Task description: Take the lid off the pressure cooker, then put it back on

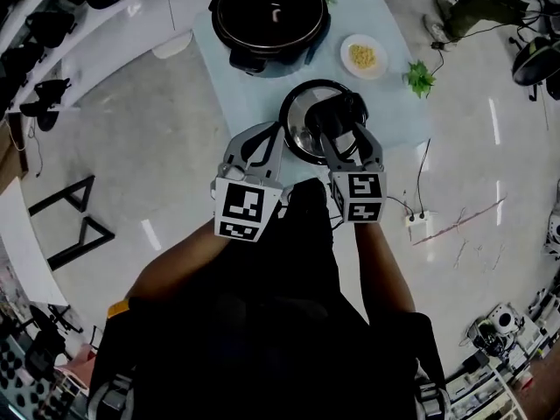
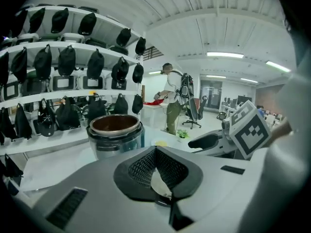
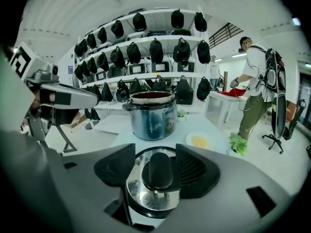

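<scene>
The pressure cooker pot (image 1: 271,11) stands open at the far side of the pale blue table, also in the right gripper view (image 3: 151,114) and the left gripper view (image 2: 115,132). Its steel lid (image 1: 302,116) lies flat on the table nearer me, black handle (image 1: 337,110) up. My right gripper (image 1: 344,128) hangs over the lid, and its open jaws (image 3: 156,155) straddle the handle (image 3: 160,170), with bare steel showing on the left side. My left gripper (image 1: 273,134) sits just left of the lid; its pads (image 2: 156,150) meet at the tips with nothing held.
A white plate of yellow food (image 1: 362,56) and a small green plant (image 1: 420,79) sit right of the cooker. The table's near edge (image 1: 385,143) runs just below the lid. Shelves of black bags (image 3: 146,52) line the back, and a person (image 3: 255,81) stands far right.
</scene>
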Available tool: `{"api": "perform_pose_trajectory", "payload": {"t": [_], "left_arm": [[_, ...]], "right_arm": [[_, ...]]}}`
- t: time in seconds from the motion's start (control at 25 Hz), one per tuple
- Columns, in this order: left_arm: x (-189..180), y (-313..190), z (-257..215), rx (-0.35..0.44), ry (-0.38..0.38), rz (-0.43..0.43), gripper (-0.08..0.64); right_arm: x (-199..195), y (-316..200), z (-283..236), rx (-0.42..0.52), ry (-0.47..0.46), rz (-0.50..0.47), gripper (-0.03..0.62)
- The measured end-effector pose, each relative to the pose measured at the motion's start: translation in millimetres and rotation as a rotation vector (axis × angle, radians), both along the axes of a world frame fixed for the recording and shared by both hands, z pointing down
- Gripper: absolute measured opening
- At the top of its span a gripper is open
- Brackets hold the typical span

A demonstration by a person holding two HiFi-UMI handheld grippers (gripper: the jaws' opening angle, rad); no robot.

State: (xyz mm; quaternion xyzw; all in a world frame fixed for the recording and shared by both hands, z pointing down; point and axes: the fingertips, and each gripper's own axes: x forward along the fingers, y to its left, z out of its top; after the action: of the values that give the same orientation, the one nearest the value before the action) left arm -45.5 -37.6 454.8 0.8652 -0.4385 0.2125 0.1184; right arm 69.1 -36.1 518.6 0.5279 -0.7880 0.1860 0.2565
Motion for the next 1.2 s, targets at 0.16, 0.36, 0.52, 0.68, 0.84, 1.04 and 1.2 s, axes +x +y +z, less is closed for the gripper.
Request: {"api": "perform_pose_trajectory", "payload": {"t": [0.16,0.36,0.52,0.68,0.84,1.04,1.2], "left_arm": [[3.1,-3.7,27.0,-0.015,-0.023,0.034,0.006],[2.1,-10.8,66.7,-0.051,-0.045,0.036,0.005],[3.6,-20.4,94.6,-0.08,-0.055,0.029,0.005],[7.3,-29.0,113.7,-0.108,-0.063,0.009,0.005],[9.6,-33.8,121.3,-0.13,-0.064,-0.004,0.005],[11.1,-39.8,121.1,-0.14,-0.058,-0.009,0.005],[10.6,-42.5,121.3,-0.138,-0.058,-0.006,0.005]], "right_arm": [[4.6,-12.9,26.0,0.009,0.005,0.015,0.283],[-0.4,-19.8,62.3,0.009,0.015,-0.004,0.291],[-5.3,-25.9,87.1,0.004,0.037,-0.033,0.299],[-7.8,-32.5,104.2,-0.006,0.049,-0.053,0.299],[-9.7,-37.9,116.7,-0.025,0.063,-0.061,0.299],[-10.7,-41.7,125.5,-0.031,0.077,-0.057,0.299],[-10.3,-42.9,126.7,-0.017,0.068,-0.05,0.299]]}}
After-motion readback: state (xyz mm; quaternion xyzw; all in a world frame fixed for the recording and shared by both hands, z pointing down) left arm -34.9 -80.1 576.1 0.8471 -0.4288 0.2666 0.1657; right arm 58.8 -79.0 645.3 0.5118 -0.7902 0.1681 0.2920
